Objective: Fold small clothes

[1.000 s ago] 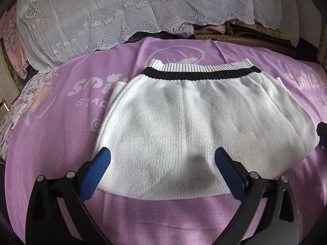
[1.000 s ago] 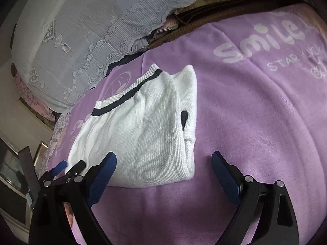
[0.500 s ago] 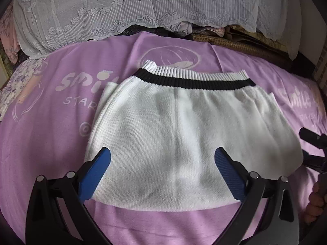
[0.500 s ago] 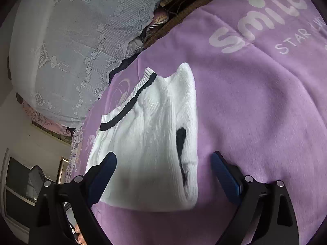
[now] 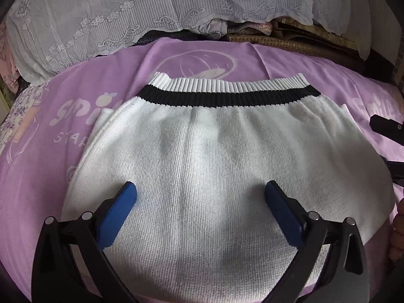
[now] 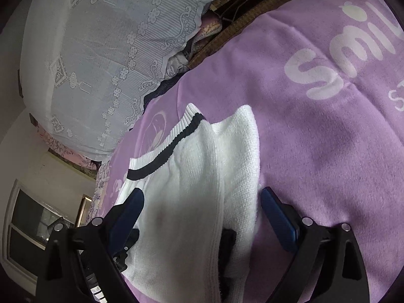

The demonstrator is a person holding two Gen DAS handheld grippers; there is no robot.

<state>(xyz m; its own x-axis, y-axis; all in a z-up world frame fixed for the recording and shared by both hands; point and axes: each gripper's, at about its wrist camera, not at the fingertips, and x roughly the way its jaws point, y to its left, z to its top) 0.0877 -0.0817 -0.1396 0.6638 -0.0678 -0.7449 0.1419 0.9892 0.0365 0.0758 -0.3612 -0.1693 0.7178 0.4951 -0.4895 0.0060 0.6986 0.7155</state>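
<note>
A white knitted garment [image 5: 222,166] with a black-striped ribbed hem lies folded flat on a purple blanket [image 5: 75,116]. My left gripper [image 5: 200,194] is open, its blue pads low over the garment's near part. My right gripper [image 6: 202,202] is open at the garment's right side [image 6: 197,197], its pads on either side of the folded edge, where a sleeve layer with a dark cuff shows. The right gripper's black frame [image 5: 386,126] shows at the right edge of the left wrist view.
A white lace cover [image 5: 151,10] over piled bedding lies along the far edge of the blanket, with a woven mat [image 5: 290,43] beside it. A window and pale wall [image 6: 32,214] show at the left of the right wrist view.
Both grippers have moved forward onto the garment. The left now hovers over its near part; the right has closed in on the folded right edge. Both remain open.
</note>
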